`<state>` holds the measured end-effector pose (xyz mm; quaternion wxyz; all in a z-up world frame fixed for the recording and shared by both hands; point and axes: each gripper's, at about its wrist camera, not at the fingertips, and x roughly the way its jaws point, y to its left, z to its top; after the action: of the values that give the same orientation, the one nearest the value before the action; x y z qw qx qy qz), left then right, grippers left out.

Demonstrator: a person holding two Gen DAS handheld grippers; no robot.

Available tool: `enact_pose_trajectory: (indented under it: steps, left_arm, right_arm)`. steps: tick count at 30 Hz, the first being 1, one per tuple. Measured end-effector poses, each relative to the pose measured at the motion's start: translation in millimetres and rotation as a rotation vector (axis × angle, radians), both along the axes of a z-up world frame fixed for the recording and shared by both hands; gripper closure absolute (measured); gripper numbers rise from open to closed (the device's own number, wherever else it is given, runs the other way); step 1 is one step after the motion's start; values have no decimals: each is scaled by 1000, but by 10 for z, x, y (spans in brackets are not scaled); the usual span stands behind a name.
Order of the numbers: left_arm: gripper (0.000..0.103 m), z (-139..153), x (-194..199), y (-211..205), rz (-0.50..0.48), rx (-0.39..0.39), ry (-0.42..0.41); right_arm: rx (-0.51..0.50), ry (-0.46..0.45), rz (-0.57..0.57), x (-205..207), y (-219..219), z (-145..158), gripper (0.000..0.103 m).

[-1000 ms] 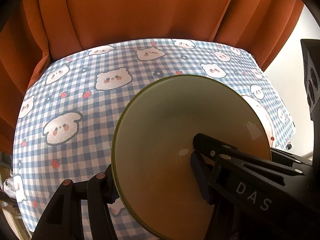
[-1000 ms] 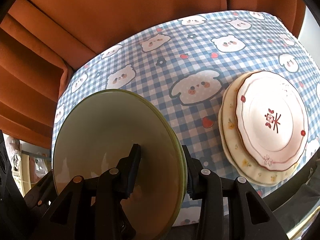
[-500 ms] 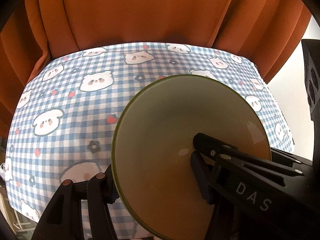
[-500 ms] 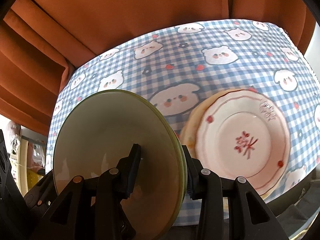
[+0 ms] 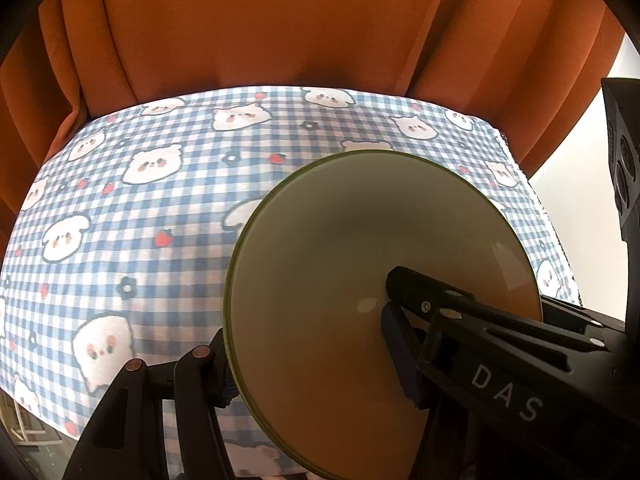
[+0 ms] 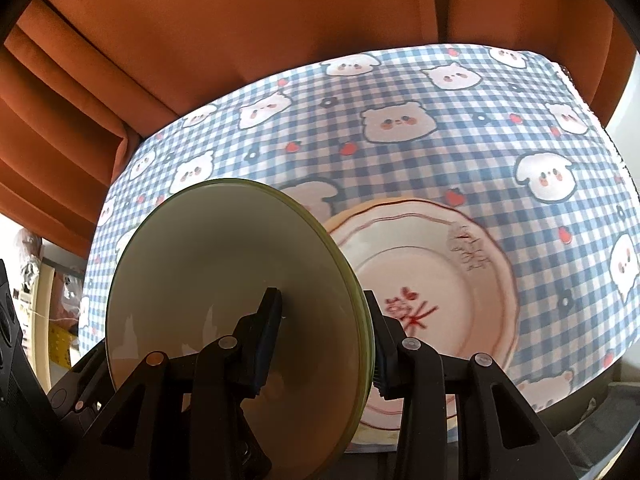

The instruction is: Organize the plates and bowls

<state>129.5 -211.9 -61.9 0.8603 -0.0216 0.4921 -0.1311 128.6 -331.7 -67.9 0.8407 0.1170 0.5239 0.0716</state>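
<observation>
Both devices grip the same item. The left hand-held gripper [image 5: 308,354] is closed across the wall of a green bowl [image 5: 360,264], one finger [image 5: 404,356] inside the cavity and the other finger [image 5: 218,364] outside against the rim on the left. The right hand-held gripper [image 6: 324,344] is likewise clamped on the green bowl [image 6: 224,264], with its left finger [image 6: 266,336] pressed to the inner face and its right finger [image 6: 378,352] behind the outer wall. The bowl is held off the surface [image 5: 160,208] and tipped, so its opening faces each camera; its interior is pale and glossy, and its rim is olive green. In the right wrist view, a stack of plates [image 6: 432,280] lies on the surface [image 6: 440,140] just right of and beyond the right device's fingers, partly hidden by the bowl's edge. The top plate is white with a scalloped red line border and a red motif at centre; the cream rim of a lower plate shows at its upper left edge. The number of plates beneath cannot be determined. The surface is covered by a blue and white checked cloth printed with animal faces, flowers and small red fruit. An orange curtain [image 5: 280,32] hangs beyond the far edge of the surface in both views. In the left wrist view, part of the other device's black body [image 5: 624,184] stands at the right margin.
</observation>
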Motion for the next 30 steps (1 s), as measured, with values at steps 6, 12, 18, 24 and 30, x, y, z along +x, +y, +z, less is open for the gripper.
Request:
enact_pose_trajectory:
  steps: [6, 12, 18, 24, 30]
  left_arm:
    - [42, -69, 21, -218, -16, -11, 12]
    - [42, -204, 86, -421, -41, -18, 56]
    - [42, -325, 172, -528, -55, -10, 97]
    - [42, -351, 256, -536, -51, 3, 110]
    - [42, -356, 313, -566, -46, 15, 108]
  right_arm:
    - [-12, 9, -10, 1, -261, -54, 60]
    - [-26, 38, -34, 24, -486, -154, 60]
    - [-31, 84, -52, 83, -632, -301, 60]
    - [-29, 103, -50, 181, -665, -360, 60]
    - [-26, 103, -39, 264, -670, -366, 60]
